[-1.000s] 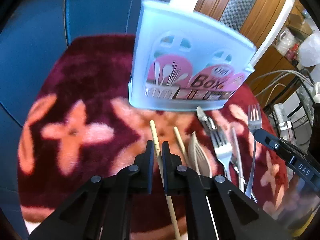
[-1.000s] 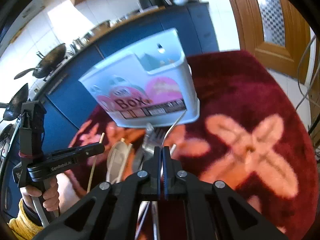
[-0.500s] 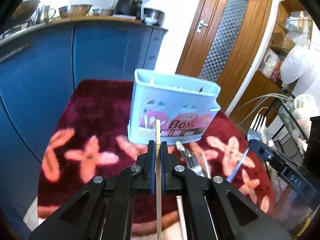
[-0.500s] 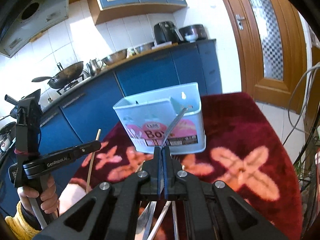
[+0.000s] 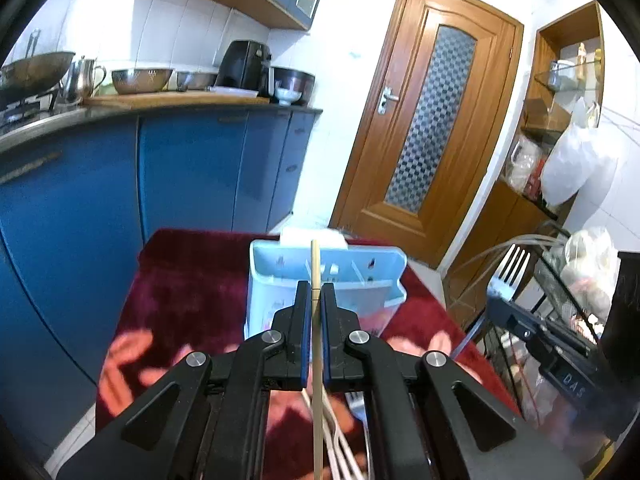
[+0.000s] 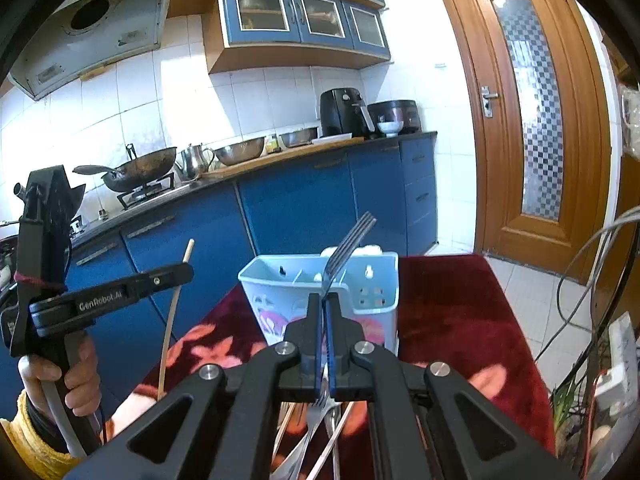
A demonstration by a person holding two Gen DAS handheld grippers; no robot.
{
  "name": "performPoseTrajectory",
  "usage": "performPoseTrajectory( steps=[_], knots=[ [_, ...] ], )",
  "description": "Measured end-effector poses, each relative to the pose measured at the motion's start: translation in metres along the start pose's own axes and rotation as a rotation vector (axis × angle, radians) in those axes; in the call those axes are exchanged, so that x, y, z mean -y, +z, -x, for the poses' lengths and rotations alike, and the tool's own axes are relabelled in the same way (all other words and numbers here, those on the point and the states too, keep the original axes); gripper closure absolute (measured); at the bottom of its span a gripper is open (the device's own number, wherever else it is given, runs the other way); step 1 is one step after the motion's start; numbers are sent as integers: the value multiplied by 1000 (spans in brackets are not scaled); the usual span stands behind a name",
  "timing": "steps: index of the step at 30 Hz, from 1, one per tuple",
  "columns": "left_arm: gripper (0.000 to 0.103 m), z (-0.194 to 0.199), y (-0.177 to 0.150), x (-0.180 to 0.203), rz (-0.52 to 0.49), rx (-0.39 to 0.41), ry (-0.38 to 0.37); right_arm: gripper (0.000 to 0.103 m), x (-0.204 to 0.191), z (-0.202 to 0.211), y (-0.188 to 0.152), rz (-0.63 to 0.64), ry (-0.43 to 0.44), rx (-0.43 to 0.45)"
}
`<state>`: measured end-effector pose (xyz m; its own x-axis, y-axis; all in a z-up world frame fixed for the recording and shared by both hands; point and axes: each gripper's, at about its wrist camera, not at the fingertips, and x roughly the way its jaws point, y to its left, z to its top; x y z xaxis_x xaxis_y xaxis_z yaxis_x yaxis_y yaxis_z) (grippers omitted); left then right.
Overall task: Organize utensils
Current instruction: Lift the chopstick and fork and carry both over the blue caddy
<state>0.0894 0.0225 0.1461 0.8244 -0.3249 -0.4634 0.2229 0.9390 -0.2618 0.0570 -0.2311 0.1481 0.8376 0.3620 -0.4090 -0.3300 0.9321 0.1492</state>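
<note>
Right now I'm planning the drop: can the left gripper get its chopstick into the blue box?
Probably yes. The left gripper is shut on the chopstick, raised just in front of the blue box, whose top is open. The right gripper with its fork stays off to the side.

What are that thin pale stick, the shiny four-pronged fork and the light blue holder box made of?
The thin pale stick looks like wood or bamboo: matte, tan, straight, probably a chopstick. The four-pronged fork looks like polished steel: grey, with bright glints along its tines. The light blue holder box looks like moulded plastic: smooth, slightly translucent walls with punched holes and a printed pink label.
</note>
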Motion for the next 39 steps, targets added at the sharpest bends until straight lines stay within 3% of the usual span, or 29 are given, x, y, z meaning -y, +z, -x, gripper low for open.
performPoseTrajectory(
  steps=[11, 15, 22, 29, 39],
  knots=[
    [100, -24, 66, -1, 31, 175, 59, 100, 5, -20, 47, 82, -94, 95],
    [100, -36, 93, -7, 61, 280, 90, 100, 12, -32, 63, 85, -122, 117],
    [100, -71, 114, -11, 43, 412, 156, 100, 22, -66, 72, 96, -168, 120],
    [100, -113, 89, -23, 26, 436, 220, 100, 28, -101, 61, 134, -190, 93],
    [100, -158, 41, -44, 39, 329, 243, 100, 33, -141, 32, 145, -159, -10]
  ],
)
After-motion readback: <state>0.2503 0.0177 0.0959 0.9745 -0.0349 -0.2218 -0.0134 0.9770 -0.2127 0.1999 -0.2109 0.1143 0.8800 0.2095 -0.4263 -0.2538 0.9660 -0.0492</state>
